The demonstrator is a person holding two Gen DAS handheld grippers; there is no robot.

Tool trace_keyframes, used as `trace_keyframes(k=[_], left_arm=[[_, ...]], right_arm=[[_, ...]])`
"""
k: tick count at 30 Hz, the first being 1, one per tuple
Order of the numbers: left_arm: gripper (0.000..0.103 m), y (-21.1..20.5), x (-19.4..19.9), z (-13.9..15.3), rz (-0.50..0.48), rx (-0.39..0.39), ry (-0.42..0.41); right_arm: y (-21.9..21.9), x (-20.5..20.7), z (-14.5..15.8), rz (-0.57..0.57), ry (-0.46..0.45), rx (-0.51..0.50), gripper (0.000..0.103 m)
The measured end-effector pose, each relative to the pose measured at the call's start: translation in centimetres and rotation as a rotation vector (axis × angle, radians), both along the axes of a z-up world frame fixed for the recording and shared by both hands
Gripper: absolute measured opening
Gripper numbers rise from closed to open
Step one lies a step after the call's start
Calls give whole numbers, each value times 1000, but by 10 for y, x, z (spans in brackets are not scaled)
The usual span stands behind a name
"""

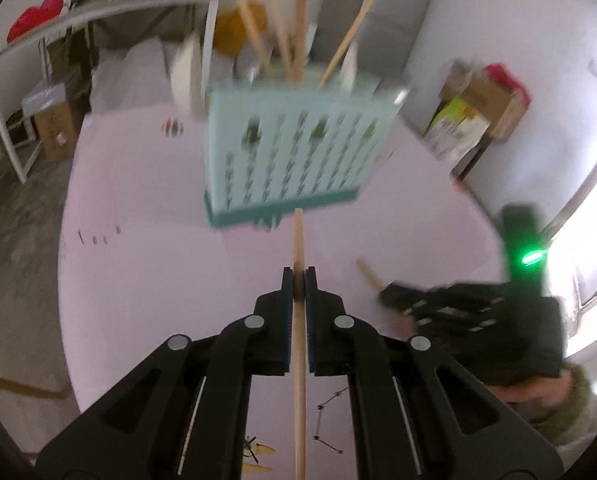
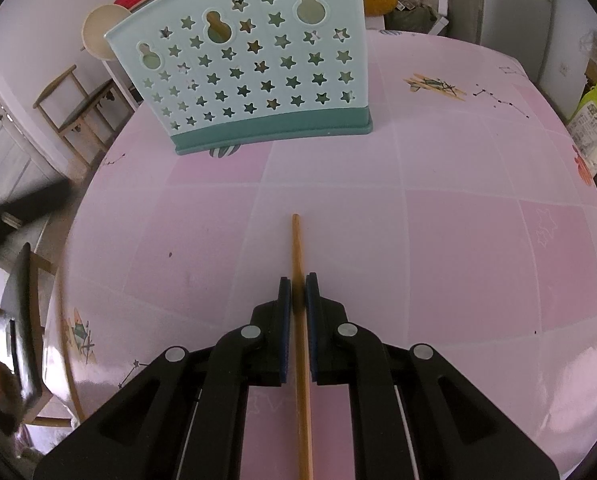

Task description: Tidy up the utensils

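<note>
A light teal utensil holder point(image 1: 294, 152) with a darker base stands on the pink table point(image 1: 146, 264); several wooden chopsticks and spoons stick up from it. It also shows in the right wrist view point(image 2: 254, 68), star-perforated. My left gripper point(image 1: 298, 280) is shut on a wooden chopstick point(image 1: 298, 236) that points at the holder's base. My right gripper point(image 2: 298, 288) is shut on another wooden chopstick point(image 2: 297, 244), held above the table short of the holder. The right gripper also shows in the left wrist view point(image 1: 386, 292), with its chopstick end point(image 1: 368, 272).
A wooden chair point(image 2: 78, 108) stands off the table's far left edge. Boxes and bags point(image 1: 470, 116) sit against the wall at the right. A metal shelf point(image 1: 58, 32) stands at the back left. The left gripper's blurred body point(image 2: 18, 332) is at the left.
</note>
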State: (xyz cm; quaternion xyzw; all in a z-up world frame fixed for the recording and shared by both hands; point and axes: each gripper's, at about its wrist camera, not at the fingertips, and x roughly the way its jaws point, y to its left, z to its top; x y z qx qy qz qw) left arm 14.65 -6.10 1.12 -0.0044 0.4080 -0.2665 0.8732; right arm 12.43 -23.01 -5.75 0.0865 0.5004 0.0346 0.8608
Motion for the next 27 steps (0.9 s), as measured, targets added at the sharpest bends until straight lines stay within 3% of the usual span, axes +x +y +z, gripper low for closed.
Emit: trace_keyframes(k=[11, 17, 22, 27], left_arm=[[4, 39, -5, 113, 34, -242, -285], [4, 30, 12, 171, 53, -315, -438], [4, 14, 31, 200, 78, -330, -516], [4, -10, 54, 199, 129, -277, -564]], right_arm=[[10, -5, 1, 20, -32, -62, 7], [6, -6, 0, 8, -37, -41, 7], [3, -6, -1, 6, -43, -31, 7], [0, -6, -1, 7, -45, -15, 7]])
